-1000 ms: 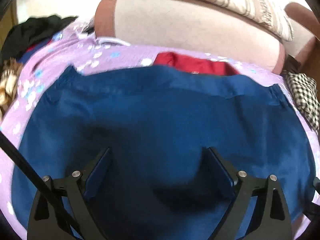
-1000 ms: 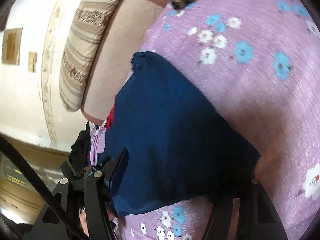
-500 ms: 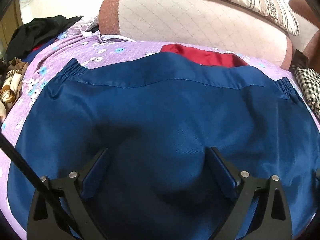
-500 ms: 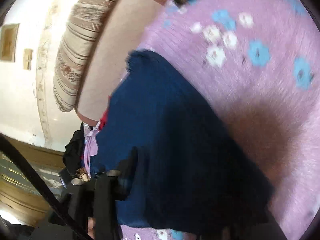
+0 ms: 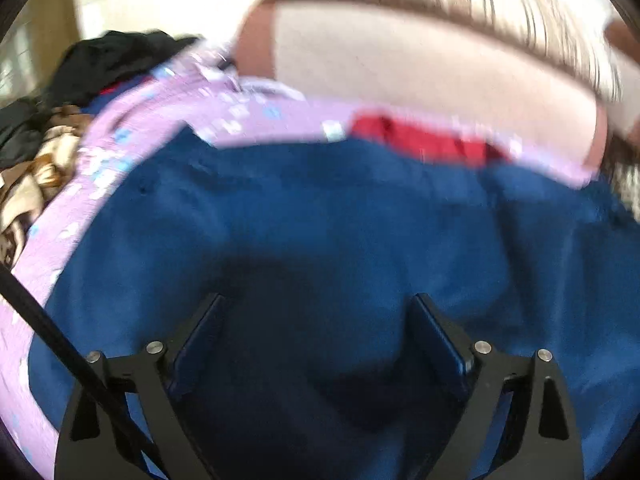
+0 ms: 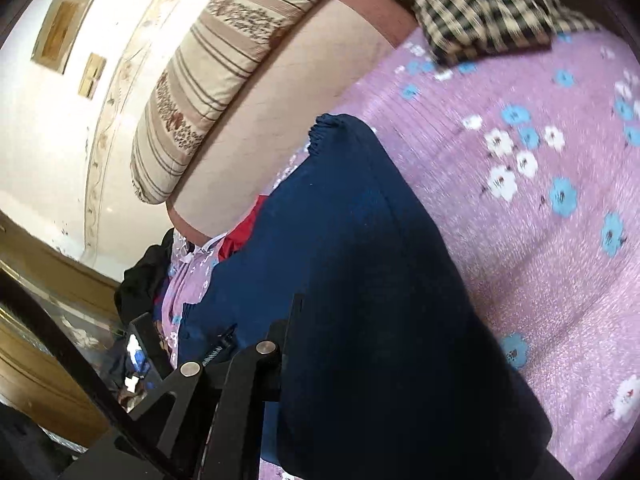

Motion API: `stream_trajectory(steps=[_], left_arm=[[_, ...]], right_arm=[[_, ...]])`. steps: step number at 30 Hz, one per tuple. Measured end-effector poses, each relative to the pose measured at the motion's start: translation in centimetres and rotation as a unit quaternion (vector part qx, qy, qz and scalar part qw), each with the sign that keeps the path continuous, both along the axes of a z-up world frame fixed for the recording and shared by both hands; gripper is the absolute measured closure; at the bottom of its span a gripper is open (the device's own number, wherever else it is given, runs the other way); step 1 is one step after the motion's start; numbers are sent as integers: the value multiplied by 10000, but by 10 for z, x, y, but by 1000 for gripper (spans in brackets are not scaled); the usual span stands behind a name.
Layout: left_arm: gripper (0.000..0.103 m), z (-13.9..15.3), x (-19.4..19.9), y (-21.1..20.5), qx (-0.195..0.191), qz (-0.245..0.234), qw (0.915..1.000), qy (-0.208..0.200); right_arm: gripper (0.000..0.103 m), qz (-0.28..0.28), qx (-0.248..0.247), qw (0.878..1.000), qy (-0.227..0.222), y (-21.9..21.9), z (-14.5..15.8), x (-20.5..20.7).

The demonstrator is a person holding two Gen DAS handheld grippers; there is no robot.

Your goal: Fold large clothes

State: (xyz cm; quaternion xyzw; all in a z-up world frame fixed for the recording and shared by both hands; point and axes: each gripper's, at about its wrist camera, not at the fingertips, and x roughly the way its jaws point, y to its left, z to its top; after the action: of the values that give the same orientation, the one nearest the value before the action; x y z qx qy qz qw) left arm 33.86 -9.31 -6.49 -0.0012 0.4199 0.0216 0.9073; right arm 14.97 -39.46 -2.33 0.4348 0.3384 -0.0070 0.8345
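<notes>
A large dark blue garment (image 5: 320,216) with a gathered elastic waistband lies spread on the purple flowered bedspread (image 5: 132,148). My left gripper (image 5: 318,320) hovers low over its middle, jaws wide apart with only flat cloth below them, open. In the right wrist view the blue garment (image 6: 360,240) is bunched up at its near edge. My right gripper (image 6: 312,316) is closing its jaws on that edge. One finger (image 6: 290,340) shows against the cloth and the other is hidden under the fold.
A red garment (image 5: 420,144) lies beyond the blue one, against the padded beige backrest (image 5: 400,60). A striped pillow (image 6: 220,80) rests on top. A checked cloth (image 6: 480,8) lies at the far right, dark clothes (image 5: 112,60) and a brown patterned cloth (image 5: 36,176) at the left. Bare bedspread (image 6: 540,200) lies right of the garment.
My right gripper's jaws came together on the blue garment's near edge, and the gripper rolled and rose with it. The left gripper stayed open over the cloth, tilting a little.
</notes>
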Motion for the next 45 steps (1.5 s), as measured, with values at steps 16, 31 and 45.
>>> stream_trajectory(steps=[16,31,45], left_arm=[[6,-22,4,-11,457,-166,9983,308],[5,-22,4,7,578,-555,9954,524],[6,37,-24,209,-768,-302,9947,613]], right_arm=[[88,169,-423,9989,-96,19,29,3],[88,271,-776,9966,-12,30,47,8],[88,688,-2430,9671,296,149,124,56]])
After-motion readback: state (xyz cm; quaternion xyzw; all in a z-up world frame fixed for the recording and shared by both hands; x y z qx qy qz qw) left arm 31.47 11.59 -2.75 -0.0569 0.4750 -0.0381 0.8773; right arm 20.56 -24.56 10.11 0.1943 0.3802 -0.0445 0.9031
